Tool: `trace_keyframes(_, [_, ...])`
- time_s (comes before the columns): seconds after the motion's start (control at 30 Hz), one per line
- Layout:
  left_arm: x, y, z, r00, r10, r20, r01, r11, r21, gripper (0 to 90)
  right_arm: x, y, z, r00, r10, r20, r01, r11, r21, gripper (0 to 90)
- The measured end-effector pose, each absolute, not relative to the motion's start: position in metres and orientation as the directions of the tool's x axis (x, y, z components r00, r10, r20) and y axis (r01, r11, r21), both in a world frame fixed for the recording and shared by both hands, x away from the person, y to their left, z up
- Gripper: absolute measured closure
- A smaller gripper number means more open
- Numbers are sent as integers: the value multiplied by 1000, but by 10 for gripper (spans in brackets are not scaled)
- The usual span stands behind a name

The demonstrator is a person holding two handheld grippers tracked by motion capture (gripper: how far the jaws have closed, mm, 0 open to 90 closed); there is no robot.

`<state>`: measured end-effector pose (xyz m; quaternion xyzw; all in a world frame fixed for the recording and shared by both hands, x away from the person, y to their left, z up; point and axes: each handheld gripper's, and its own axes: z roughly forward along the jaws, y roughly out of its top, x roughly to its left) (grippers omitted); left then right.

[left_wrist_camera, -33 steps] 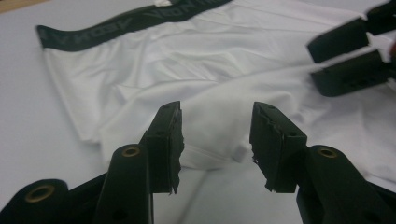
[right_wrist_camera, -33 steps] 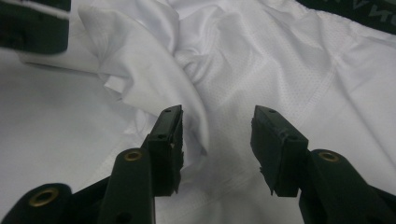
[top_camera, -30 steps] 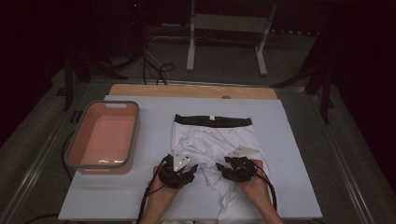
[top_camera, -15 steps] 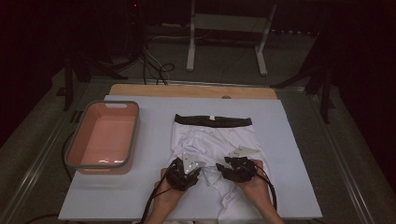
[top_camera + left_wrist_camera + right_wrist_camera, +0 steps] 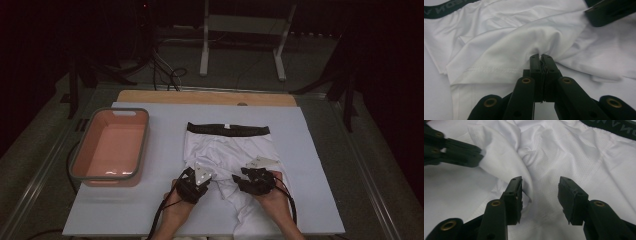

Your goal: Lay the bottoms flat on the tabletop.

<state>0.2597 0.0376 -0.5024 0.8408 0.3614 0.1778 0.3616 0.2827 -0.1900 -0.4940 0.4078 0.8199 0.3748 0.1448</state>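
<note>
High view, garment: the white boxer briefs (image 5: 227,152) lie flat on the pale worktop (image 5: 320,150), black waistband (image 5: 228,129) at the far edge, leg hems toward you and rumpled.
High view, hands: your left gripper (image 5: 194,181) sits at the near left leg; your right gripper (image 5: 254,179) sits at the near right leg, just beside the other.
High view, container: the pink tub (image 5: 111,147) stands on the worktop left of the briefs, well apart from them, and nothing lies in it.
Left gripper view, jaws: your left jaws have just been closing and now pinch a gathered fold of the white fabric (image 5: 541,41) between the pads; the cloth bunches up right above the tips.
Left gripper view, hem: the stitched leg hem (image 5: 486,68) runs to the left of the pinch.
Right gripper view, jaws: your right gripper (image 5: 540,192) stands about half open, astride a raised ridge of fabric (image 5: 524,173); the ridge brushes the left pad but is not pressed.
Step in hand: you appear to be taking hold of the near end to fold the briefs.
Next move: close the right jaws on that ridge, then lift both sides evenly toward the waistband.
</note>
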Motion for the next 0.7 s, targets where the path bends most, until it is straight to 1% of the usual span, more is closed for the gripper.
trace_keyframes(0.37, [232, 42, -494, 723, 691, 2, 472, -496, 729, 891, 282, -193, -491, -625, 777, 78, 554, 370, 746, 519])
trace_keyframes(0.57, [219, 42, -493, 738, 674, -21, 478, -501, 722, 890, 281, -196, -487, -624, 777, 84, 549, 360, 754, 492])
trace_keyframes(0.63, [213, 44, -492, 736, 676, -35, 488, -495, 719, 890, 280, -200, -485, -623, 778, 85, 546, 354, 760, 465])
trace_keyframes(0.7, [212, 45, -492, 736, 675, -46, 493, -489, 720, 890, 280, -201, -485, -621, 779, 87, 548, 351, 759, 457])
